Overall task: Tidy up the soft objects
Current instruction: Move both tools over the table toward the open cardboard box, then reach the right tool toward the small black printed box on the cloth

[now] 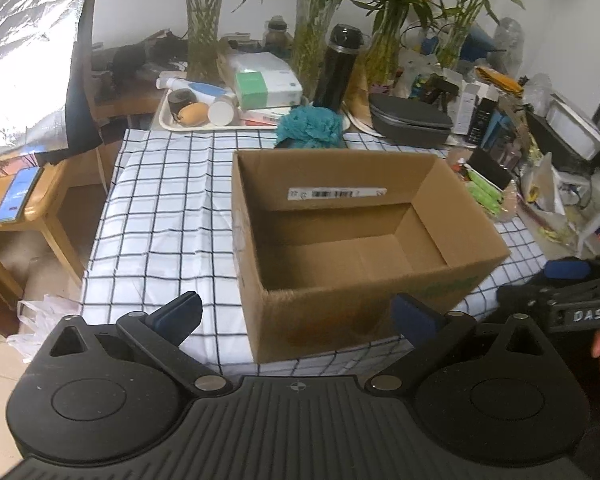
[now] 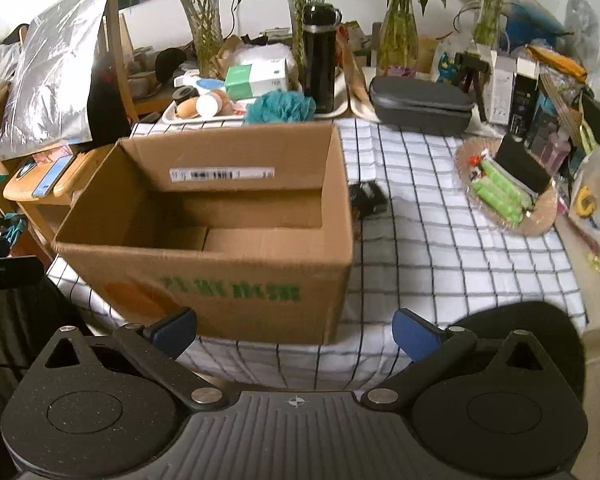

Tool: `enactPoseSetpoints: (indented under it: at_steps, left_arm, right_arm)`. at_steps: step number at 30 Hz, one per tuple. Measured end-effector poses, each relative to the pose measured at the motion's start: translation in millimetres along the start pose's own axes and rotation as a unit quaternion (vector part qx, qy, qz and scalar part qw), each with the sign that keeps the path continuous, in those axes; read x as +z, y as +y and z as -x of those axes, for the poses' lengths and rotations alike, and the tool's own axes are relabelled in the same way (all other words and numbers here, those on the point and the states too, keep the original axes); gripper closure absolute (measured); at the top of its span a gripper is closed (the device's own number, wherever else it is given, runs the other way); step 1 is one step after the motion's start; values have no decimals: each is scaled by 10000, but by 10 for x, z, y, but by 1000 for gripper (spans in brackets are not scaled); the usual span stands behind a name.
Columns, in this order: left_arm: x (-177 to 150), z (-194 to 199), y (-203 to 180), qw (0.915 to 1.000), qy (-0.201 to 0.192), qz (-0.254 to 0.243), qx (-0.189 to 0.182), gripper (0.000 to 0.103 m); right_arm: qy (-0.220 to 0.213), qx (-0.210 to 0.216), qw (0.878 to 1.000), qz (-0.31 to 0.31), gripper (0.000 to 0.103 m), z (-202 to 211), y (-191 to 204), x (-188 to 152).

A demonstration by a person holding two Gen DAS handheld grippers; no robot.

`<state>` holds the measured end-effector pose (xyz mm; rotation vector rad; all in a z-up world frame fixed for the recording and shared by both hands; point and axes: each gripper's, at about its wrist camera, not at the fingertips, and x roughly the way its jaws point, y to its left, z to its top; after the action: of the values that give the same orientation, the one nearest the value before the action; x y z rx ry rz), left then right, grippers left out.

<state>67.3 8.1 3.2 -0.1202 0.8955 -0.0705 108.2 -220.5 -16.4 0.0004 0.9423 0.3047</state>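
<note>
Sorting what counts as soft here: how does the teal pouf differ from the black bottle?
The teal pouf is a low, ruffled, fluffy mass; the black bottle stands tall, smooth and rigid. The pouf sits right behind the cardboard box; the bottle stands further back, beside it. Neither is held; both are beyond the box.

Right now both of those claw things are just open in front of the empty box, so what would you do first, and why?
Probably reach one gripper, say the right gripper, past the cardboard box to the teal bath pouf behind it. Both grippers are open and hold nothing, the box shows nothing inside, and the pouf is the clearest soft thing nearby.
</note>
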Motion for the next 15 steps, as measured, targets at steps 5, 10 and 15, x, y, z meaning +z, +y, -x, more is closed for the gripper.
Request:
enactPoseSetpoints:
  at_steps: [5, 10, 15]
  left_arm:
    - [200, -48, 9, 9999, -47, -54, 147, 0]
    - [404, -109, 17, 9997, -87, -69, 198, 0]
    - [562, -195, 42, 9997, -78, -50, 227, 0]
  right_arm:
    - [-72, -56, 10000, -32, 0, -2, -57, 264]
    - [-133, -118, 9998, -14, 0, -66, -108, 510]
    - [-171, -145, 9997, -42, 0, -146, -180, 732]
